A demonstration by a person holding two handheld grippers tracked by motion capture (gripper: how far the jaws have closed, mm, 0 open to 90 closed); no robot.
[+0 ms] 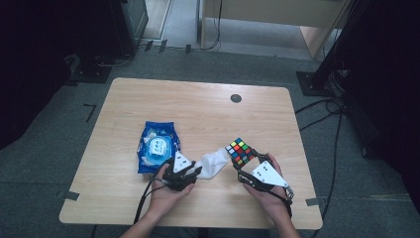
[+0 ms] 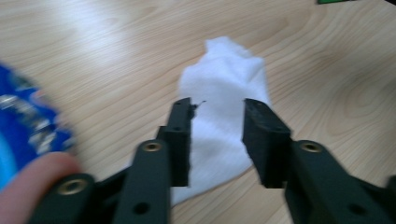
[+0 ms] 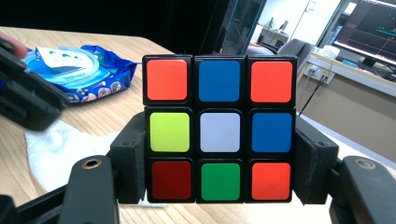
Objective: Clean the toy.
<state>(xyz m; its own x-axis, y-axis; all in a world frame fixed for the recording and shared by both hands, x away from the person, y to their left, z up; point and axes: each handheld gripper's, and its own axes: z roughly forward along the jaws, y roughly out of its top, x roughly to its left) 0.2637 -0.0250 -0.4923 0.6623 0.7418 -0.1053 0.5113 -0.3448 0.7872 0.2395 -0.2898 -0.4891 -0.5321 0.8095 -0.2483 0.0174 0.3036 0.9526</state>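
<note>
Cube (image 3: 219,129) clamped in right fingers (image 3: 128,165); left fingers (image 2: 264,140) parted astride white cloth (image 2: 224,116), bare table (image 1: 198,99) beyond

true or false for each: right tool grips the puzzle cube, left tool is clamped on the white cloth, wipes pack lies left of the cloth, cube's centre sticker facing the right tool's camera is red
1. The right tool grips the puzzle cube. True.
2. The left tool is clamped on the white cloth. False: its jaws stand apart with the cloth lying between them.
3. The blue wipes pack lies left of the cloth in the high view. True.
4. The cube's centre sticker facing the right tool's camera is red. False: it is white.
</note>
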